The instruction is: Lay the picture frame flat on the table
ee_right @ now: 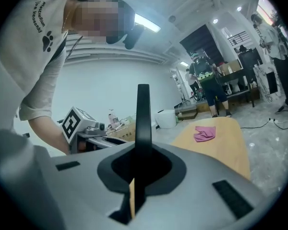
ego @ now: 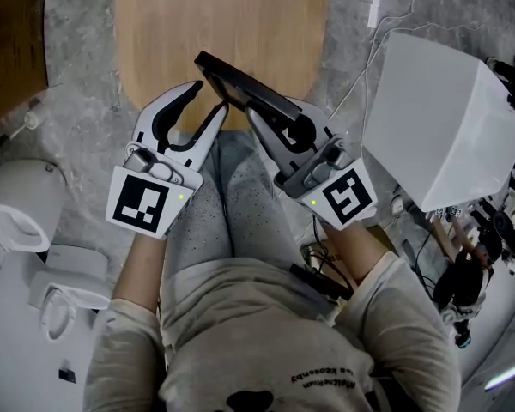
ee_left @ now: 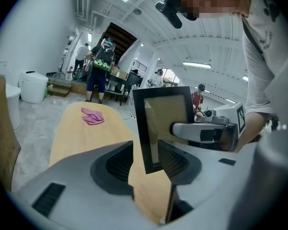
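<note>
- Your right gripper (ego: 279,127) has its jaws clenched on the picture frame (ego: 245,84). They pinch one thin side edge-on, so the frame stands close to upright just ahead of them.
- Your left gripper (ego: 204,106) has its jaws released and wide. The frame's lower corner sits between them, nearer the jaw on the right gripper's side, and neither pad appears to press on it.
- That leaves one narrow pinch carrying the whole frame. If you tip it over quickly, it may pivot inside the clenched jaws, and the free corner could strike the bench (ego: 240,15) first.
- If you shut the left jaws where they are, they would catch only that corner. A squeeze there, working against the right hold, could twist the frame or strain its front panel.
- Under both pairs of jaws lies the near edge of the bench, with your lap just behind it. A frame laid flat here would probably overhang and tip off toward you, so carry it further ahead of the jaws before lowering.
- Well ahead of the jaws a pink cloth (ee_left: 92,116) lies on the bench. It looks far enough off not to end up under the frame.
- On the outer side of the right jaws stands a white box (ego: 446,118). A wide swing of that arm could knock it.
</note>
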Demonstrator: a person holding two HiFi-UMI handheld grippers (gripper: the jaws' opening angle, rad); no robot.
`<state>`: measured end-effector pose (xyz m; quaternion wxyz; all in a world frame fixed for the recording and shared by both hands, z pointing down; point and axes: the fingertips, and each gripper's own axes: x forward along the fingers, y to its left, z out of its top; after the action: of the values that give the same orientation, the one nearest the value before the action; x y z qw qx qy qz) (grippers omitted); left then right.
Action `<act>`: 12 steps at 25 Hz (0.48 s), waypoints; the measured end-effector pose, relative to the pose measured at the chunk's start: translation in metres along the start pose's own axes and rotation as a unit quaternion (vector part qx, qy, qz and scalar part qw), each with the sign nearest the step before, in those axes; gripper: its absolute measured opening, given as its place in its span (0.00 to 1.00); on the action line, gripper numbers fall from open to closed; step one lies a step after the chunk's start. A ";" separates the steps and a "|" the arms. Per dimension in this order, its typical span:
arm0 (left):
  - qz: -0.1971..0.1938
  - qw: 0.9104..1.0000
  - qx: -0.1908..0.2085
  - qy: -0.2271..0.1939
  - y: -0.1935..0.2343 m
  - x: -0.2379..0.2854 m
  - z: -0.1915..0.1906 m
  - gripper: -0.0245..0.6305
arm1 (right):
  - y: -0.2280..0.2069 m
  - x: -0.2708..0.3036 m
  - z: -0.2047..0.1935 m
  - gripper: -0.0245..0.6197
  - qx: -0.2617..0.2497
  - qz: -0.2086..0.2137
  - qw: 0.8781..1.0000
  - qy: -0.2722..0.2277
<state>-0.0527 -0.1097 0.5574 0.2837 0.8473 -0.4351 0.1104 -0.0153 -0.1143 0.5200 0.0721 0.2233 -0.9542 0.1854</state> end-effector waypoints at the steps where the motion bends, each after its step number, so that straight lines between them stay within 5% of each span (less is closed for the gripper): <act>1: -0.006 1.000 -0.001 0.001 -0.001 0.001 -0.001 0.28 | 0.001 -0.001 -0.001 0.07 0.000 0.002 1.000 0.000; 12: -0.110 0.994 -0.009 -0.023 -0.002 0.006 0.010 0.27 | 0.003 -0.003 -0.004 0.07 0.002 0.033 0.999 0.003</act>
<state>-0.0486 -0.1184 0.5512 0.2914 0.8897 -0.3471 0.0549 -0.0136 -0.1089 0.5223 0.0680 0.1912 -0.9605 0.1905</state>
